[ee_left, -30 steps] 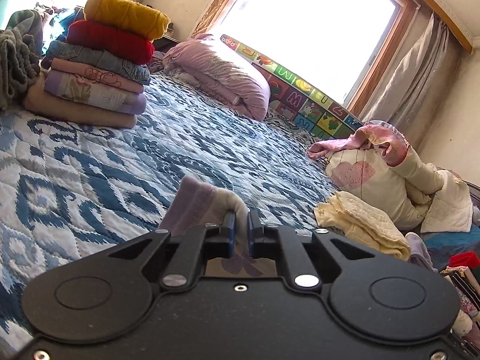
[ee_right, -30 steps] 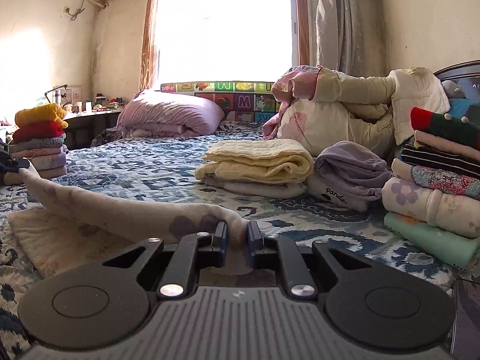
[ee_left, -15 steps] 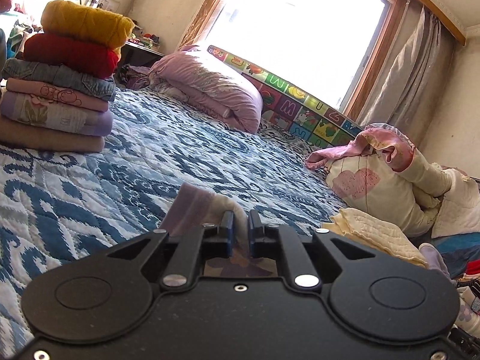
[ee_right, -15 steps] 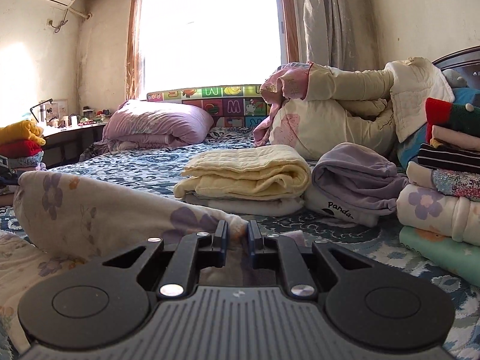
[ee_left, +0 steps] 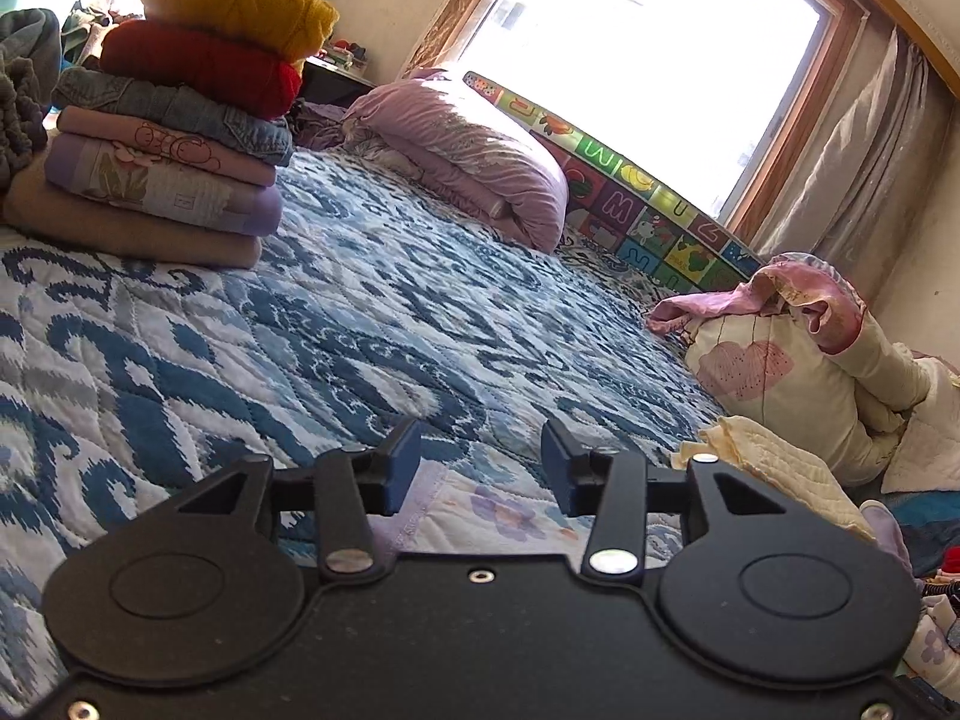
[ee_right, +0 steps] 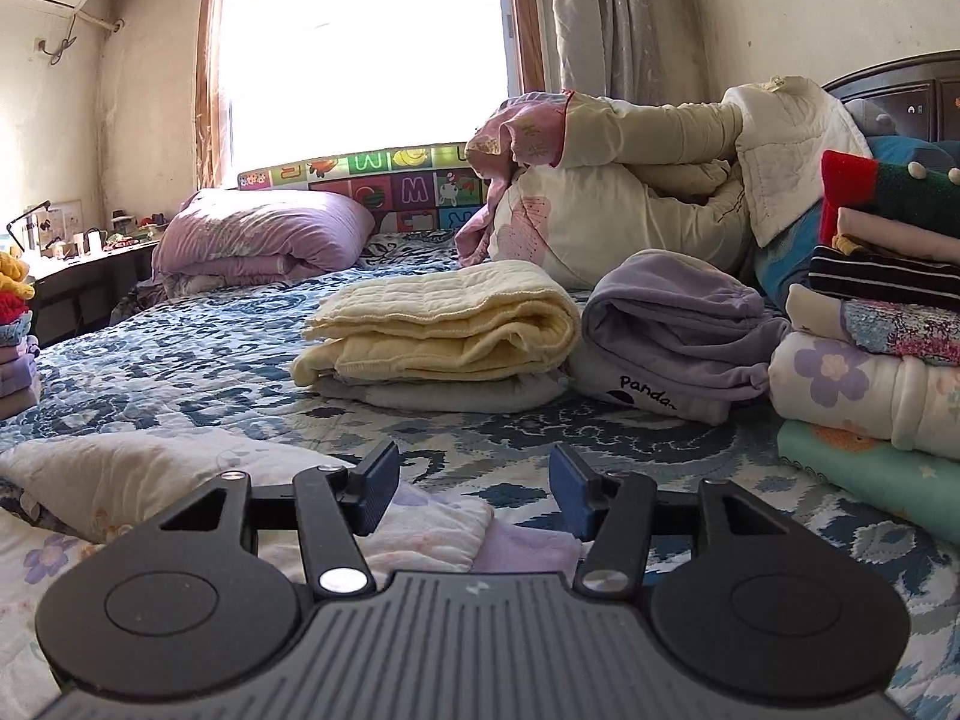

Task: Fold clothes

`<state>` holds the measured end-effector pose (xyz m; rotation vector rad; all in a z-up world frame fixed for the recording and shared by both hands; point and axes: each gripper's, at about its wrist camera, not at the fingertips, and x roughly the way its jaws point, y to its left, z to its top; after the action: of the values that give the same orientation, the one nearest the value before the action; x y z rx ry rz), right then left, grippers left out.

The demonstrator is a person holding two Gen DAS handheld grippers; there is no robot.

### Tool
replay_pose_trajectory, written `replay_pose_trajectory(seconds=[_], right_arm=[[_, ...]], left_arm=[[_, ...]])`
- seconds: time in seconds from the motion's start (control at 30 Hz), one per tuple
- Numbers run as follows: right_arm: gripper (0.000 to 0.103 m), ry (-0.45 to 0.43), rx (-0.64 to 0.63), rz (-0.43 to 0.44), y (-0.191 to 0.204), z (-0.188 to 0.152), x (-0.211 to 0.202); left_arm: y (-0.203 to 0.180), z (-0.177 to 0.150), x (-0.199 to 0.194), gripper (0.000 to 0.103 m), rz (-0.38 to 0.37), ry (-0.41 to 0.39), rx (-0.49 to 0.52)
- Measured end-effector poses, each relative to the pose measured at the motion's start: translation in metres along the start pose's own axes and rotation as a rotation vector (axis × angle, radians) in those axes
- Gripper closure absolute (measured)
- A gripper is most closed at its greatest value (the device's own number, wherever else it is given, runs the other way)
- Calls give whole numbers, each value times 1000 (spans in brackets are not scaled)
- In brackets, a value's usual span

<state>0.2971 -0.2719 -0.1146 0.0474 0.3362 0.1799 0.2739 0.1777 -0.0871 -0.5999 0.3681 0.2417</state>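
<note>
Ahead, folded yellow blanket [ee_right: 444,330] touches purple garment [ee_right: 678,330].

Open stretch of blue patterned quilt [ee_left: 372,324] runs ahead down the middle of the bed, toward the purple duvet roll [ee_left: 474,150] under the window.

Left flank: tall stack of folded clothes [ee_left: 174,120] standing on the quilt.

Right flank, crowded: folded yellow blanket [ee_right: 444,324], purple panda garment [ee_right: 678,330] touching it, then a second clothes stack [ee_right: 882,330] at the far right. Cream bedding heap [ee_right: 630,180] blocks behind them.

Directly below: floral garment [ee_right: 420,522] lying flat; both sets of jaws spread wide above it.
</note>
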Motion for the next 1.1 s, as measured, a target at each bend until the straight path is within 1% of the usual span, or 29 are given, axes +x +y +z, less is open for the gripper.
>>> replay_pose_trajectory(seconds=[0.07, 0.17, 0.27, 0.37, 0.4, 0.47, 0.5, 0.53, 0.57, 0.6, 0.63, 0.7, 0.77, 0.8, 0.83, 0.87, 0.9, 0.93, 0.97, 1.03, 1.1], right_arm=[[48, 10, -23, 20, 3, -2, 0], [49, 28, -55, 57, 9, -2, 1], [49, 57, -77, 94, 16, -4, 5], [49, 94, -97, 123, 22, -7, 12], [49, 103, -111, 128, 25, -9, 14], [48, 124, -137, 138, 30, -11, 16], [48, 141, -149, 142, 32, -12, 18], [48, 157, -154, 145, 33, -14, 21], [48, 173, -158, 147, 35, -15, 23], [48, 177, -162, 147, 36, -16, 23], [48, 179, -167, 147, 37, -17, 23], [47, 176, -168, 148, 37, -18, 22], [47, 162, -161, 149, 36, -18, 19], [47, 151, -156, 153, 35, -17, 18], [47, 147, -153, 159, 33, -16, 17], [47, 157, -152, 164, 32, -16, 18], [46, 169, -151, 168, 31, -16, 19], [46, 183, -152, 170, 31, -17, 21], [45, 190, -156, 170, 32, -18, 22], [44, 197, -166, 169, 34, -19, 23], [43, 198, -177, 171, 35, -19, 21]], left_arm=[[10, -3, 9, 58, 19, 76, -68], [29, -12, 19, 58, 31, 169, -213], [33, -14, 30, 58, 19, 199, -242], [30, -14, 34, 58, 44, 199, -229], [28, -14, 36, 58, 46, 201, -219], [22, -13, 44, 58, 48, 215, -144], [18, -12, 49, 62, 49, 222, -101], [14, -12, 53, 74, 51, 229, -59], [10, -10, 56, 78, 45, 229, -28], [7, -9, 57, 89, 36, 224, -3], [2, -5, 54, 94, 19, 204, 20], [-17, 8, 35, 95, -22, 104, 96], [-32, 17, 15, 95, -79, -9, 151], [-39, 21, 6, 94, -109, -65, 175], [-45, 22, 7, 87, -89, -80, 214], [-51, 20, 13, 82, -43, -73, 261], [-50, 15, 25, 56, 24, -20, 292], [-47, 8, 41, 46, 102, 57, 316], [-41, 3, 50, 49, 149, 104, 310], [-31, 0, 48, 50, 153, 101, 272], [-34, 3, 42, 50, 144, 85, 282]])
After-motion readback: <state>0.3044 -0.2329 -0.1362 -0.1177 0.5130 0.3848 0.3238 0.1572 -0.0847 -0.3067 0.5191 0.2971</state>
